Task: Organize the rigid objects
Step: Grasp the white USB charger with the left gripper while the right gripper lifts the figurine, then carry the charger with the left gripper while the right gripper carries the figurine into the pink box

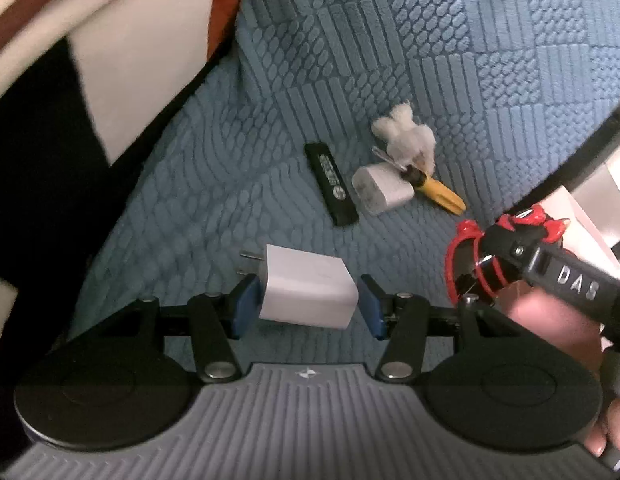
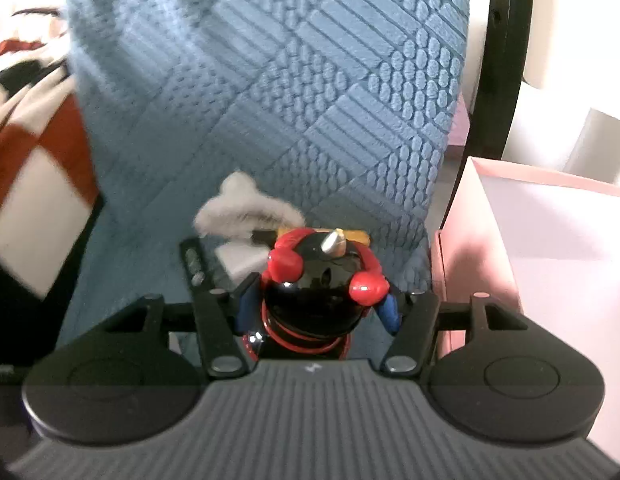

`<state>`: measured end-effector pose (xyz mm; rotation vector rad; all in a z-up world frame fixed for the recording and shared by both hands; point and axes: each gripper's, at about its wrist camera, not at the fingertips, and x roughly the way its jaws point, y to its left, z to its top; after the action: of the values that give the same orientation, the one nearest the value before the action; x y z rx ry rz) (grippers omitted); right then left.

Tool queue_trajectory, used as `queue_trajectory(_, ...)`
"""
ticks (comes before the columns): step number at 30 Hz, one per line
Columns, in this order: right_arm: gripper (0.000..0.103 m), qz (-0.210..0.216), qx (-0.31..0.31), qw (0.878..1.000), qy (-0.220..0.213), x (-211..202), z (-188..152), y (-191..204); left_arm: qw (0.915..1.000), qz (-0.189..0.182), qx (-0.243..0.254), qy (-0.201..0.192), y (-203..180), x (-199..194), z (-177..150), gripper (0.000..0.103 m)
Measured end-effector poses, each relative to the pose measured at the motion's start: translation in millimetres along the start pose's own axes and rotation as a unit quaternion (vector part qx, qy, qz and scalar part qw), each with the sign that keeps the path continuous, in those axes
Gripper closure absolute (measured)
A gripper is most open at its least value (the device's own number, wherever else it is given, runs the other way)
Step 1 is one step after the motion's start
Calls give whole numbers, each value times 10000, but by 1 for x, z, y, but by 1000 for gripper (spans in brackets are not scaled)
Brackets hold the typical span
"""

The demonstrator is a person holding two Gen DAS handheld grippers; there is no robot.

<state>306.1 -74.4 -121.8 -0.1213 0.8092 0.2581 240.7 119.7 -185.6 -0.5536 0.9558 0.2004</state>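
Observation:
In the left wrist view, a white plug adapter (image 1: 308, 290) lies on the blue quilted cover between the blue pads of my left gripper (image 1: 308, 306). The right pad stands slightly off it, so the jaws are open around it. Beyond lie a black USB stick (image 1: 329, 183), a second white charger (image 1: 381, 193), a yellow clip (image 1: 439, 194) and a white fluffy toy (image 1: 405, 136). My right gripper (image 2: 317, 308) is shut on a black and red figurine (image 2: 321, 288), which also shows at the right of the left wrist view (image 1: 505, 252).
A pink open box (image 2: 529, 248) stands just right of the cover, beside a black curved frame (image 2: 501, 60). A red, white and black checked cloth (image 1: 90, 60) lies at the left edge of the cover (image 1: 389, 40).

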Motion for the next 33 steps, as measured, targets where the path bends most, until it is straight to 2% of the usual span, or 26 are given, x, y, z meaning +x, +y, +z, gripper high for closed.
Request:
queue_trajectory(12, 41, 244, -488, 9985, 38, -71, -60, 18, 9994, -312, -109, -27, 10, -48, -47, 44)
queue_trajectory(17, 41, 427, -630, 9971, 93, -87, -76, 16, 9995, -278, -89, -124, 10, -63, -60, 44)
queue_trajectory(23, 41, 708, -555, 9952, 385, -91, -93, 16, 9990, -383, -210, -136, 10, -77, -70, 44)
queue_trajectory(33, 41, 728, -613, 9926, 757, -77, -107, 22, 9991, -379, -159, -111, 5, -80, -67, 44)
